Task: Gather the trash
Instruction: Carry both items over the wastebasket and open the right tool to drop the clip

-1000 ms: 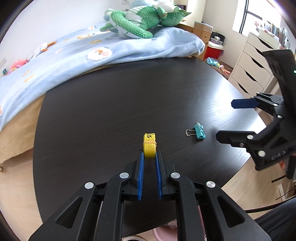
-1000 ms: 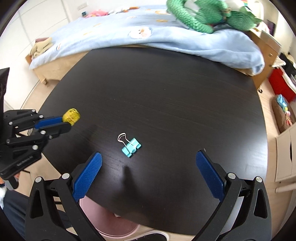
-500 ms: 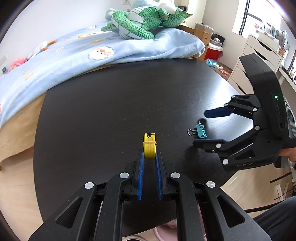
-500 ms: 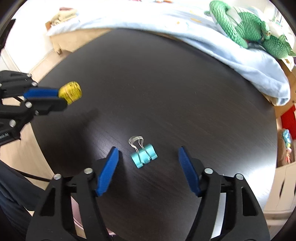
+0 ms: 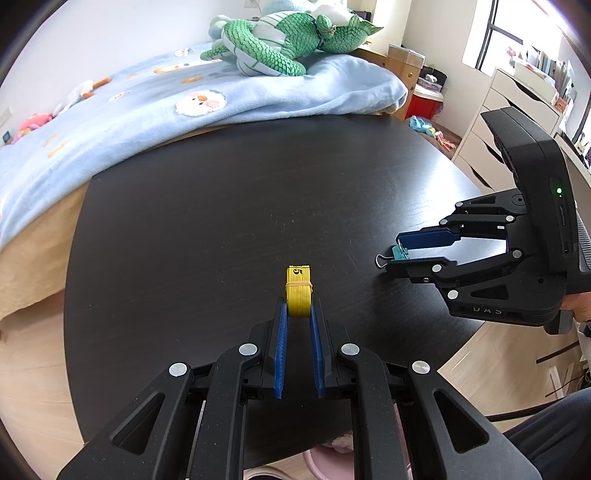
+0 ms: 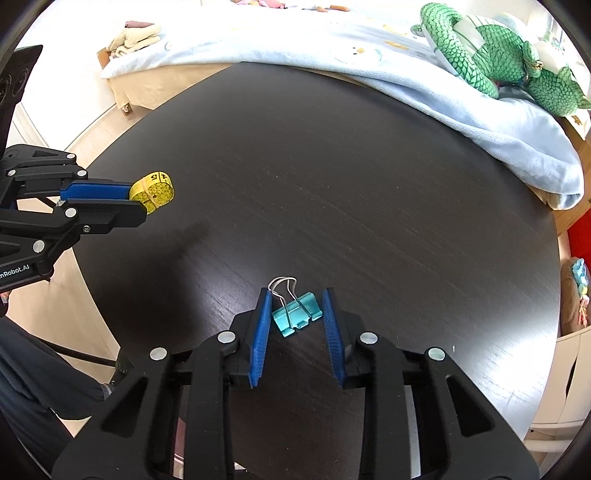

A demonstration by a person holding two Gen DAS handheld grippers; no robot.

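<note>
Dark round table point(image 5: 229, 206), blue-blanketed bed point(image 5: 122, 122) behind, white drawers point(image 5: 517, 110) — bright window point(image 5: 517, 33), perhaps daylight.

Glossy dark wood-grain table point(image 6: 332, 166), fleecy blue blanket point(image 5: 258, 92), wire-handled binder clip point(image 6: 295, 314).

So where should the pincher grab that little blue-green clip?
Best on the binder clip's teal body, squeezing its two ends, coming in low from the table's near edge. The body is chunky and lies flat on the table; the thin wire handles point away and would probably slip. The right gripper already straddles the body, jaws not quite closed.
</note>
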